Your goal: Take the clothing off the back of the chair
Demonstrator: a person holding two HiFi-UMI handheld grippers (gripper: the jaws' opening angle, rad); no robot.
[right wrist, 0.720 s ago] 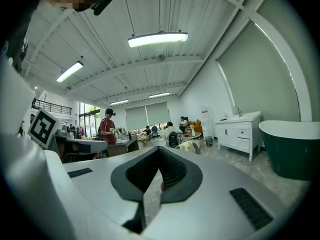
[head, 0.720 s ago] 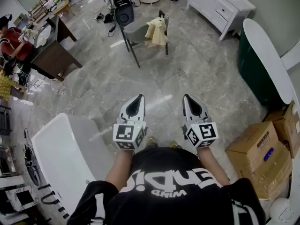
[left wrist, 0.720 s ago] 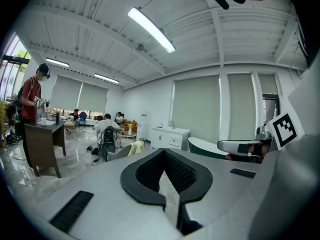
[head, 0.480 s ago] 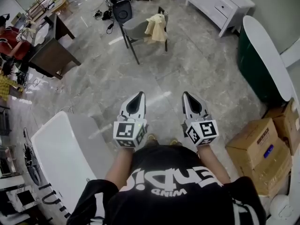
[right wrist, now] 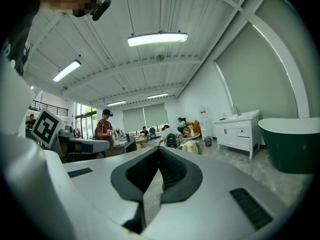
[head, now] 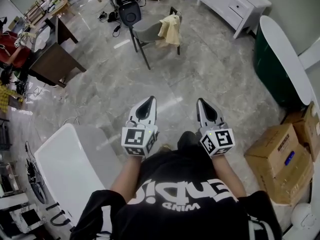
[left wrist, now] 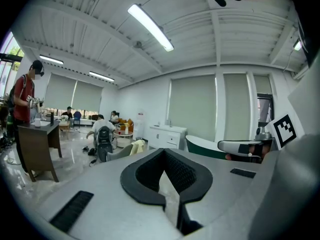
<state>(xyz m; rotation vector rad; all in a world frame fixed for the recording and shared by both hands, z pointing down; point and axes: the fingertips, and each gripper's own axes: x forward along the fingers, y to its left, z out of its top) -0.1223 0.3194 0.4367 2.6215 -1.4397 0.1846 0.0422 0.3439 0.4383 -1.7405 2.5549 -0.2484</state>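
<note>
We hold both grippers out in front of us at about the same height, side by side and well apart from the chair. The left gripper (head: 148, 100) has its fingers closed on nothing: in the left gripper view (left wrist: 162, 151) the black ribbed pads meet at the tips, with only floor behind them. The right gripper (head: 201, 102) is the same. In the right gripper view (right wrist: 159, 149) its fingers are pressed together and empty.

The pale yellow cloth garment (head: 170, 30) is draped over the back of the grey padded chair with dark metal legs (head: 144, 34). One side of it hangs down towards the seat. The chair stands alone on the grey marbled tile floor (head: 200, 79), far ahead of us near the top of the head view. Both gripper views also catch the garment, small and distant beyond the fingertips (left wrist: 138, 144) (right wrist: 190, 146).

To the right of the chair a white cabinet with drawers (head: 235, 4) stands against the wall. Nearer on that side is a dark green bathtub with a white rim (head: 282, 59), and then a stack of brown cardboard boxes (head: 277, 156). On our left is a white bathtub (head: 65, 169), and beyond it a dark brown wooden surface (head: 55, 59). A person in a red top (left wrist: 22, 96) stands at that surface in the left gripper view.
</note>
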